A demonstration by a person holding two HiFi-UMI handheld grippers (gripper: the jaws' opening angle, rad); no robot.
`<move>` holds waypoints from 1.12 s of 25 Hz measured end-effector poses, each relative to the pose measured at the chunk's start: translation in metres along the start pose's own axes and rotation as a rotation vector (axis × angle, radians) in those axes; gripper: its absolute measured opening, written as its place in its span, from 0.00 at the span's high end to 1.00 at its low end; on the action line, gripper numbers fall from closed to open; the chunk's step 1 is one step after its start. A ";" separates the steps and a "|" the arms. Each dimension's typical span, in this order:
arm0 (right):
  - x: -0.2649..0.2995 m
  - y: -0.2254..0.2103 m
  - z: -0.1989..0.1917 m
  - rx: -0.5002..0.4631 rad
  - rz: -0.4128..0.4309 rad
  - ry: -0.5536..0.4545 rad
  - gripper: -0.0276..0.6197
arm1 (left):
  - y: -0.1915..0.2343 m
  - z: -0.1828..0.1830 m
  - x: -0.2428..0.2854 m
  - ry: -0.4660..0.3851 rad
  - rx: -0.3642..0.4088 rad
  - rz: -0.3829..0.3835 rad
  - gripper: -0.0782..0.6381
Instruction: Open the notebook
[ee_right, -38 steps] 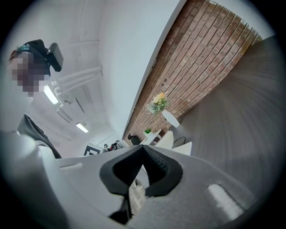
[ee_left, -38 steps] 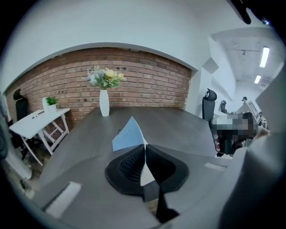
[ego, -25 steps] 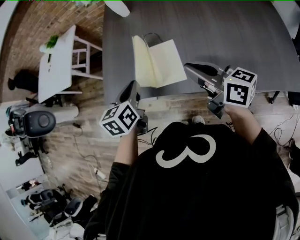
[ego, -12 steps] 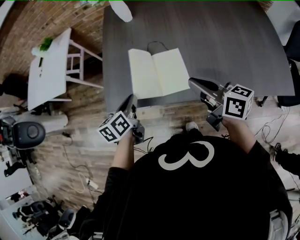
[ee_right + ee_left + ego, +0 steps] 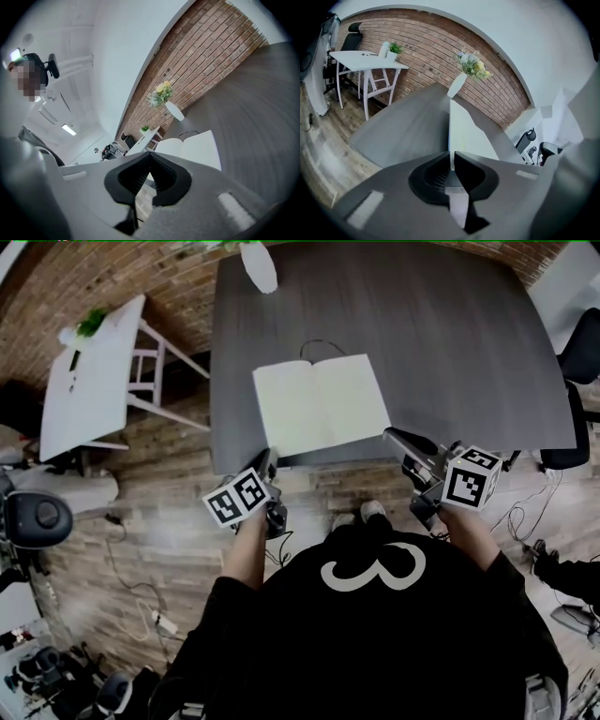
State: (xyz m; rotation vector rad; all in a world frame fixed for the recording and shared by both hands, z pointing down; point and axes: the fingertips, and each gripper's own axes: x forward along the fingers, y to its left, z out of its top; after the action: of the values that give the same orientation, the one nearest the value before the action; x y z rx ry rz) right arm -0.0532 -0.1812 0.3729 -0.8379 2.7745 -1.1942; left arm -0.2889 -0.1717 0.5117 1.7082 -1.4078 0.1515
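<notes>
The notebook (image 5: pixel 322 411) lies open and flat on the grey table (image 5: pixel 450 324), close to its near edge, pale blank pages up; the left gripper (image 5: pixel 266 465) hangs just off that edge, below the notebook's near left corner; its jaws have just been opening and stand a narrow slit apart, nothing between them; the right gripper (image 5: pixel 392 436) sits just beside the near right corner, jaws together and empty.

White vase (image 5: pixel 260 266) cut off by the head view's top edge, black chair (image 5: pixel 581 338) by its right edge.
</notes>
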 end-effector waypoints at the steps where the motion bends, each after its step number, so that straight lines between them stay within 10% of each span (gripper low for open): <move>1: 0.000 -0.001 -0.002 0.002 -0.005 -0.006 0.96 | 0.003 -0.002 0.003 0.009 0.008 0.003 0.82; 20: -0.006 0.012 -0.016 -0.029 -0.056 -0.011 0.96 | 0.003 0.000 0.002 0.031 0.080 -0.046 0.67; 28: -0.025 0.037 0.000 -0.155 -0.010 -0.029 0.96 | -0.097 0.032 -0.054 -0.067 0.243 -0.278 0.73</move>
State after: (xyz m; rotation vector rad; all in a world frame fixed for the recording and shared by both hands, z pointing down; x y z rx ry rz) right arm -0.0494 -0.1486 0.3432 -0.8731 2.8725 -0.9695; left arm -0.2402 -0.1584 0.4081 2.1088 -1.2222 0.1146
